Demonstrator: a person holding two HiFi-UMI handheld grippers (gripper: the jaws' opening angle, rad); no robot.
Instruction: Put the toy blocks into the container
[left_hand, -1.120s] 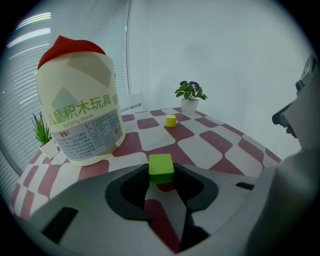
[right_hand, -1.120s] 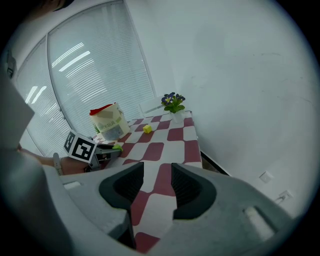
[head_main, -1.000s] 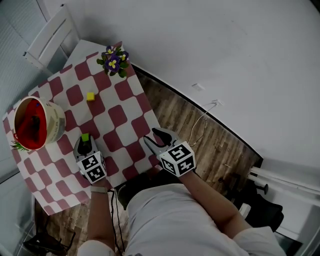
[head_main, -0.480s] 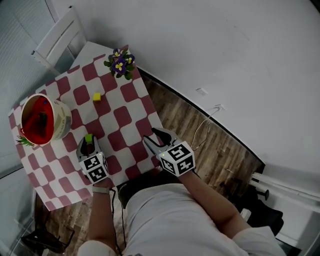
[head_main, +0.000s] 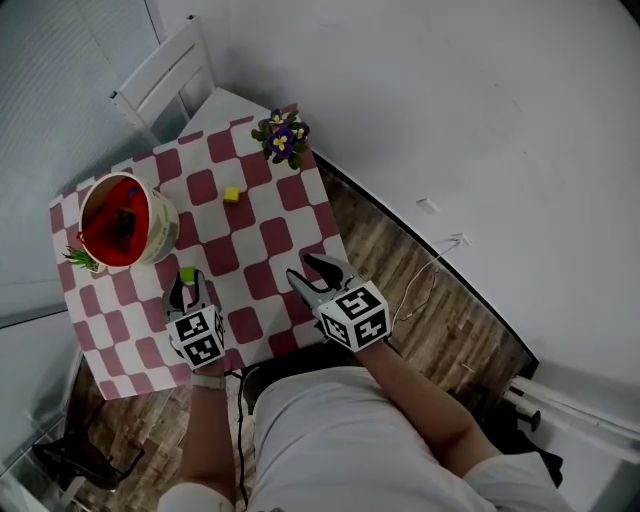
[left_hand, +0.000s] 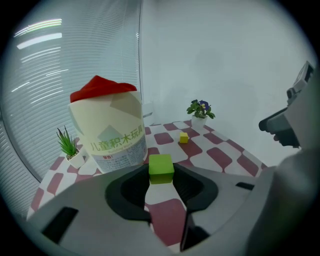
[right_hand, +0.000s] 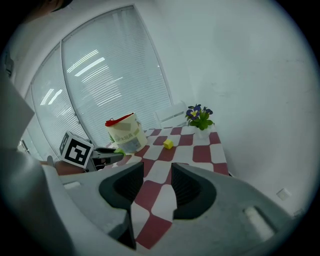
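On the red-and-white checked tabletop (head_main: 270, 240) a round cream paper tub (head_main: 163, 228) is stood. The right gripper (head_main: 305, 272) is held apart, empty. A green cube block (left_hand: 161, 168) is clamped in the left gripper (head_main: 187, 282) near the tub; next it should be lifted over the rim. A yellow cube block (head_main: 231, 195) is left farther off.

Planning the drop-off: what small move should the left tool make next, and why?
Probably raise the left tool and carry its small green toy cube forward over the cream round tub: the cube is clamped, and the tub's red-lined mouth stands higher.
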